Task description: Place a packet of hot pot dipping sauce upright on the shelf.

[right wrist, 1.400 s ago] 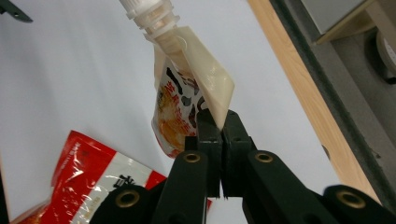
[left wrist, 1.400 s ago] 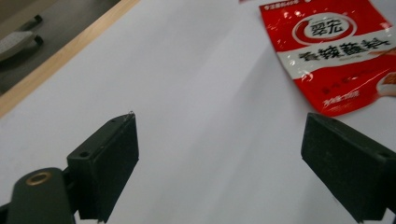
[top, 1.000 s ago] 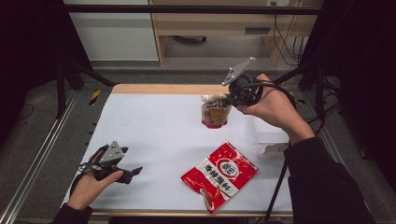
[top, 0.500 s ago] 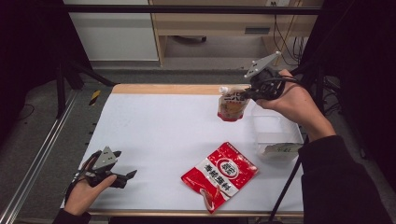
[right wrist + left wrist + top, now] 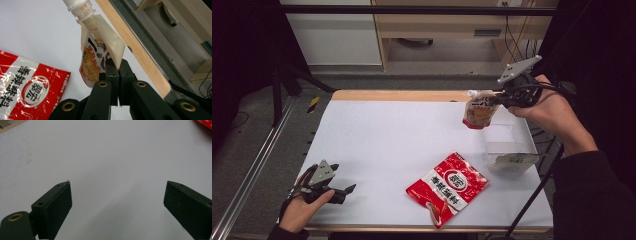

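A spouted pouch [image 5: 478, 110] with a white cap and orange print hangs in the air over the table's far right. My right gripper [image 5: 501, 99] is shut on its upper corner; in the right gripper view the pouch [image 5: 96, 53] dangles from the closed jaws of that gripper [image 5: 119, 65]. A red and white snack bag [image 5: 448, 186] lies flat on the white table [image 5: 387, 145], seen also as the red bag [image 5: 27, 87]. My left gripper [image 5: 346, 190] rests near the front left corner, its jaws wide apart over bare table, the gripper [image 5: 117, 195] holding nothing.
A clear plastic container [image 5: 511, 157] with a greenish packet inside stands at the right edge, below the lifted pouch. A wooden strip [image 5: 402, 95] borders the table's far edge. Dark stands and a rail flank the left side.
My right gripper has carried the pouch to the right and slightly up, from the far middle toward the right edge. The left hand has stayed put.
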`<state>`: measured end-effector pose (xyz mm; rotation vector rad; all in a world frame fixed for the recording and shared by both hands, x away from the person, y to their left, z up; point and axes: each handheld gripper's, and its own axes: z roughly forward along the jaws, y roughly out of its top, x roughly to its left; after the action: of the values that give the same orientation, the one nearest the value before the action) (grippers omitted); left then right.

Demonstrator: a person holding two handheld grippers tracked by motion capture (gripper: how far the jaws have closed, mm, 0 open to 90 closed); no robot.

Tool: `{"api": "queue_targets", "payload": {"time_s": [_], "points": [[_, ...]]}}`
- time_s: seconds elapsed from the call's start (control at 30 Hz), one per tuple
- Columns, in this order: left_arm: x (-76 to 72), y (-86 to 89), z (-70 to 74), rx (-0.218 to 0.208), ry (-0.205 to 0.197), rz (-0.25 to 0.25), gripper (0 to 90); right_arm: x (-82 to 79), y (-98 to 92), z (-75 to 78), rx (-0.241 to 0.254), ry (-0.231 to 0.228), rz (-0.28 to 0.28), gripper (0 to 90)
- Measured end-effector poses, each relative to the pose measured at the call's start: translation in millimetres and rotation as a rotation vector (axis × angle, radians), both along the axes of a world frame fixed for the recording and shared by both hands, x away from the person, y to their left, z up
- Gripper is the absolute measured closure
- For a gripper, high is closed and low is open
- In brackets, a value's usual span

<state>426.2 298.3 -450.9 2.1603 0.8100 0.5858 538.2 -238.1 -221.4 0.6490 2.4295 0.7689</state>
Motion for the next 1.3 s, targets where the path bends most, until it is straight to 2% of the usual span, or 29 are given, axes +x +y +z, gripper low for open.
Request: {"api": "queue_targets", "payload": {"time_s": [0.1, 0.23, 0.57, 1.3], "points": [[0.4, -0.8, -0.6, -0.003, 0.0, 0.003, 7.9, -2.9, -10.5, -1.4, -0.001, 0.0, -0.013, 89.2], [-0.4, -1.1, -1.9, 0.019, 0.004, -0.004, 7.9, -6.1, -23.6, -6.0, -0.009, 0.009, -0.024, 89.2], [0.3, 1.0, -2.9, 0.031, 0.01, -0.003, 7.9, -11.4, -47.2, -26.9, -0.017, 0.045, -0.056, 89.1], [0.5, 2.3, -2.9, 0.033, 0.012, -0.004, 8.0, -15.9, -63.3, -57.8, -0.023, 0.106, -0.069, 89.2]]}}
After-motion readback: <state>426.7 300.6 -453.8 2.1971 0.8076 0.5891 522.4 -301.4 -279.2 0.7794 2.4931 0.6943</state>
